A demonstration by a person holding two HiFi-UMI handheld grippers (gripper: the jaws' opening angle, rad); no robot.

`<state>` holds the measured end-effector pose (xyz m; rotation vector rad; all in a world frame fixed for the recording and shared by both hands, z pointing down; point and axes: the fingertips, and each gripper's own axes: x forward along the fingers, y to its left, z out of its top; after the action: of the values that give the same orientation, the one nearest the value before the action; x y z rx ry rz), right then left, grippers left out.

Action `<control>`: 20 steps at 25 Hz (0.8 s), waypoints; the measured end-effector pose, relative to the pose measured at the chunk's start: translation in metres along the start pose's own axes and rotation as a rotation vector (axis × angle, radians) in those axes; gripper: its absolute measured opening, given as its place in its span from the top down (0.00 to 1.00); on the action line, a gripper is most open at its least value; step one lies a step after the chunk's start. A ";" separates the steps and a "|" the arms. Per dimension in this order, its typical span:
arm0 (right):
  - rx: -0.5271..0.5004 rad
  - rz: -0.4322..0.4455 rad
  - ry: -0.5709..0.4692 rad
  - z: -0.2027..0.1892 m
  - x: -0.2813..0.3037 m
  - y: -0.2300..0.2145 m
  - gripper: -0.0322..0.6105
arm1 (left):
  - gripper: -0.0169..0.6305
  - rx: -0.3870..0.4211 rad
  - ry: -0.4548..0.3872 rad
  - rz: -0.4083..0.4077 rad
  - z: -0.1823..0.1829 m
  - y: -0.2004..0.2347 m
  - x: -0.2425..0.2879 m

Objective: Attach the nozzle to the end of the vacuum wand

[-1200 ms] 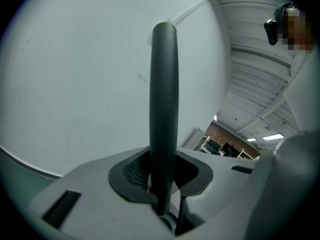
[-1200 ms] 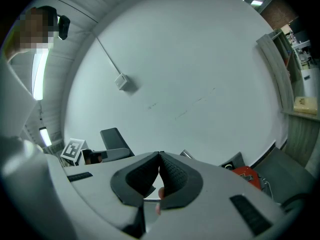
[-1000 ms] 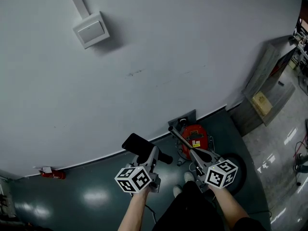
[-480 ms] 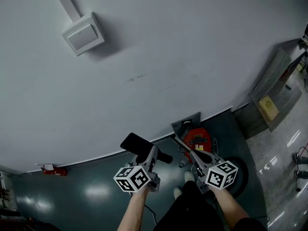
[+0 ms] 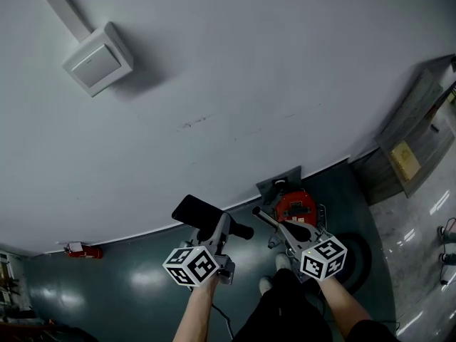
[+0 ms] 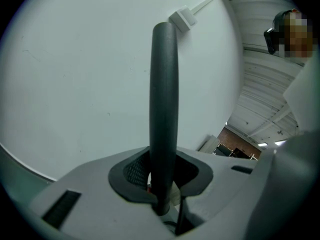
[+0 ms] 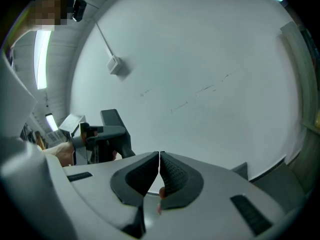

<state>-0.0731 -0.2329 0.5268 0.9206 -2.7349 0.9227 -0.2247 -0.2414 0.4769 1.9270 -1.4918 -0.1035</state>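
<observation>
The nozzle (image 5: 198, 212) is off the floor, in front of the person and left of centre, gripped across its middle by the left gripper (image 5: 222, 228). It is a black piece with a broad flat mouth at its far left end and a round neck at its near right end, so its long axis runs from far left to near right in the head view. In the left gripper view it stands edge-on between the pads, which press on it from both sides, the jaws kept partway apart by its thickness.

Just right of the round neck, across a small gap, is the tip of a thin pale rod, judged to be the wand (image 5: 266, 217). It slants from that tip toward the near right and passes under the right gripper (image 5: 288, 228). That gripper's jaws are closed pad to pad with nothing between them in its own view. Whether it touches the wand cannot be told. Beyond the wand a red vacuum cleaner (image 5: 296, 206) sits on the dark floor (image 5: 142, 291) at the foot of the white wall (image 5: 249, 84).

The join turns on the neck meeting the wand's tip. The neck points right toward it, but the two axes look angled to each other, so the left hand probably has to swing the neck into line before pushing on. The right hand is nearer the wand and could steady it.
</observation>
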 end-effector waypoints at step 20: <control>-0.422 0.052 0.236 -0.056 0.076 -0.023 0.73 | 0.84 0.019 -0.043 0.024 0.035 0.015 0.035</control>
<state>-0.1260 -0.2539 0.6060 0.6214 -2.6056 0.3990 -0.2411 -0.2902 0.4711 1.9320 -1.5492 -0.1216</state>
